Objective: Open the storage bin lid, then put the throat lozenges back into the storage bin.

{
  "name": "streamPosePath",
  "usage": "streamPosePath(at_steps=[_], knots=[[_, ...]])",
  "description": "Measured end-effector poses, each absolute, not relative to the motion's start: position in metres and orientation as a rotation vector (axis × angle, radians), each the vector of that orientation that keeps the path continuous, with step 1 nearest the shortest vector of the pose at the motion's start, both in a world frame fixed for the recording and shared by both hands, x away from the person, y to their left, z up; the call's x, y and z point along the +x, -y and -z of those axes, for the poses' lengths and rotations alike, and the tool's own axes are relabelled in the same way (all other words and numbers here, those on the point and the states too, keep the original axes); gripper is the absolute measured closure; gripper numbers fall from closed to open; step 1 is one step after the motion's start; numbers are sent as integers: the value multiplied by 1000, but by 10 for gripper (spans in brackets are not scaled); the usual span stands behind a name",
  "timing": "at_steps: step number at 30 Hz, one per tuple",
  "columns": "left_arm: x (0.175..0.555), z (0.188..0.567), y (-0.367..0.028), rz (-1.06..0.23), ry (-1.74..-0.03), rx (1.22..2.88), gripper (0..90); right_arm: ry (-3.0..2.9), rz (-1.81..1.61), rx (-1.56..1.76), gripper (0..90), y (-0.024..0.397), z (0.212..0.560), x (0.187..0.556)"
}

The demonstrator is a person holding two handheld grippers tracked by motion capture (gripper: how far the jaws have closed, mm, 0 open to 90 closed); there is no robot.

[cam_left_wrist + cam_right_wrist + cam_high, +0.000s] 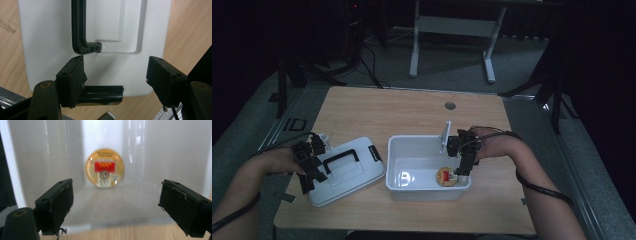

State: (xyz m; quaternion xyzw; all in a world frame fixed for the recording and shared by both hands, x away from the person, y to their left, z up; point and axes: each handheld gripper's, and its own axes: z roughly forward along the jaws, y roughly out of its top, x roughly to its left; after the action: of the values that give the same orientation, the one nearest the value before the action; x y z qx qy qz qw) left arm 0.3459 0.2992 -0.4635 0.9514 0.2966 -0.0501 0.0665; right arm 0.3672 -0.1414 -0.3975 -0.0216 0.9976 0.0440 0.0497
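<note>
A white lid (349, 172) with a black handle (341, 159) lies flat on the wooden table at the left. My left gripper (313, 175) hovers over its near-left end, open. In the left gripper view the left gripper (115, 80) has its jaws spread above the lid (120, 27), with the handle (79, 32) just past one jaw and a black latch (102, 95) at the lid's edge. A white open bin (412, 192) stands mid-table. A round yellow tin with a red label (446, 176) (105, 168) lies in it. My right gripper (460, 171) (115, 205) points down into the bin, open and holding nothing.
A white flap (445, 136) sticks up from the bin's far rim beside my right hand. A round cable hole (450, 105) sits in the table's far part. White desk legs (414, 55) stand on the floor beyond the table. Cables trail from both grippers.
</note>
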Motion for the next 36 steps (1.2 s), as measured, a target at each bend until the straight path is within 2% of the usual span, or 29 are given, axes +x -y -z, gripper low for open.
streamPosePath(at_steps=[2, 15, 27, 31, 36], knots=[[346, 463, -299, 151, -895, 2869, 303, -3042, -138, -65, 145, 149, 393, 367], [347, 464, -298, 140, -898, 2879, 303, -3037, -198, 21, 146, 202, 385, 359], [354, 461, -300, 57, -888, 2867, 310, -3048, -175, 203, 150, 259, 413, 357], [356, 464, -297, 30, -872, 2875, 322, -3058, -177, 222, 151, 264, 420, 357], [358, 467, -293, -4, -842, 2907, 387, -3078, -169, 248, 152, 270, 428, 357]])
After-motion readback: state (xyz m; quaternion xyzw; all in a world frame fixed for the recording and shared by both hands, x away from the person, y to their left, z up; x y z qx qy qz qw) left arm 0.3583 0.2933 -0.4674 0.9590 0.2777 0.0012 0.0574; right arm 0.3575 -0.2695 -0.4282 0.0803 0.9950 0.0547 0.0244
